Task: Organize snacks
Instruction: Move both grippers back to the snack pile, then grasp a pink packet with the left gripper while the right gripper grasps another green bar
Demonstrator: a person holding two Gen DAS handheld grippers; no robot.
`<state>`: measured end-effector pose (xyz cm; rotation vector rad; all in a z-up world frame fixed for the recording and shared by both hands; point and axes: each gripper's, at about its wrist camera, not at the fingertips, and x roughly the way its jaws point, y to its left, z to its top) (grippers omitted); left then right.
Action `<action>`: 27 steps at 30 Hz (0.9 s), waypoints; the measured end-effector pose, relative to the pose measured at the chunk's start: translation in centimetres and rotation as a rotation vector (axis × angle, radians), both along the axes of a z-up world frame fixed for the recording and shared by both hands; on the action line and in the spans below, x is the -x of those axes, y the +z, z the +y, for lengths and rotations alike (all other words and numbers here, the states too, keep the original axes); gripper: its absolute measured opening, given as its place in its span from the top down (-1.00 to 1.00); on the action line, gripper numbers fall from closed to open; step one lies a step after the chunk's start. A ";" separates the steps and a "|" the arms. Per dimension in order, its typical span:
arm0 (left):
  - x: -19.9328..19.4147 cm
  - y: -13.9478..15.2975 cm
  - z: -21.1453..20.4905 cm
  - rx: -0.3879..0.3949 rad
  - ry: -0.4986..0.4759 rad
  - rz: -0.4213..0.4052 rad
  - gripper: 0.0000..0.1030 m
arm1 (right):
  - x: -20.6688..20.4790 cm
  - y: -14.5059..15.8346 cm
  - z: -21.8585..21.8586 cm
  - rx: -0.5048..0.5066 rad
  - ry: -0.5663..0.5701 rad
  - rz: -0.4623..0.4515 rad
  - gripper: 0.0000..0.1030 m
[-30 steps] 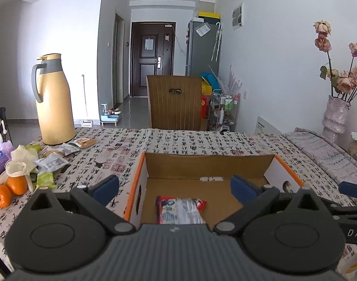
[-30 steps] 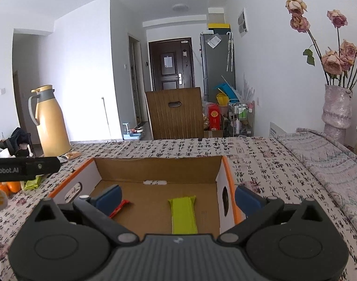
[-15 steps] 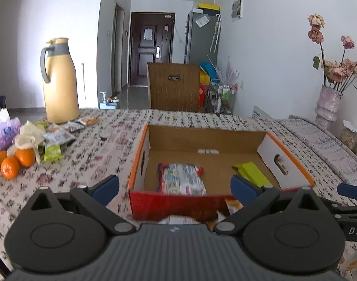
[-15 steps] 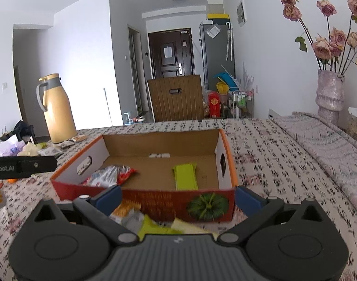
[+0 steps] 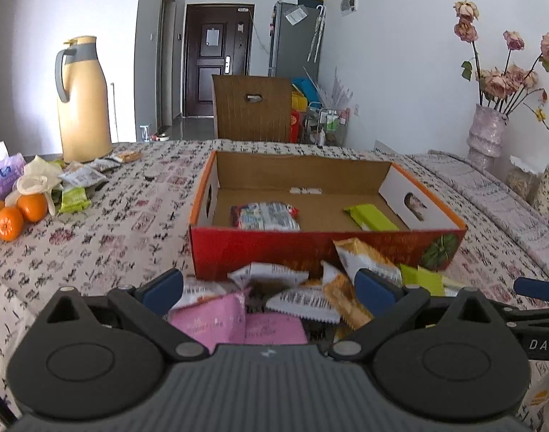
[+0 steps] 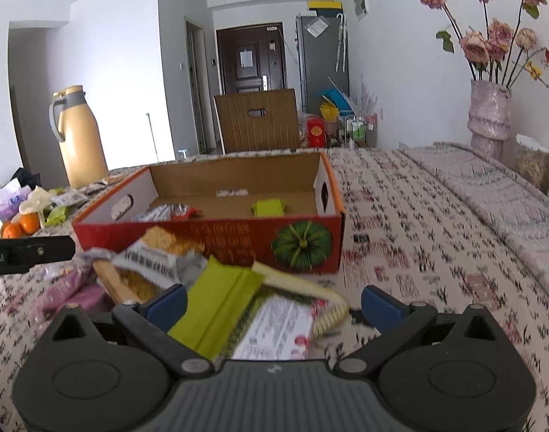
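Both grippers, left (image 5: 269, 286) and right (image 6: 274, 304), hover with jaws wide and empty over the snacks (image 5: 296, 297) heaped against the box (image 5: 310, 248), lined up for picking into it.

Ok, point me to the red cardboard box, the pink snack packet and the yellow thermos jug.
red cardboard box (image 5: 260, 248): left wrist view, front wall.
pink snack packet (image 5: 217, 320): left wrist view, its flat face.
yellow thermos jug (image 5: 84, 115): left wrist view, mid body.

Table (image 5: 105, 237) (patterned cloth): box (image 5: 310, 252), snacks (image 5: 285, 298)
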<state>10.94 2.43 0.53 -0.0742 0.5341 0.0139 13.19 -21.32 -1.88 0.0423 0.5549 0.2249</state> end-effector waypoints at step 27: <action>1.5 -2.6 2.2 0.034 0.033 0.063 -1.00 | -0.3 -2.3 5.0 0.050 0.076 0.093 0.15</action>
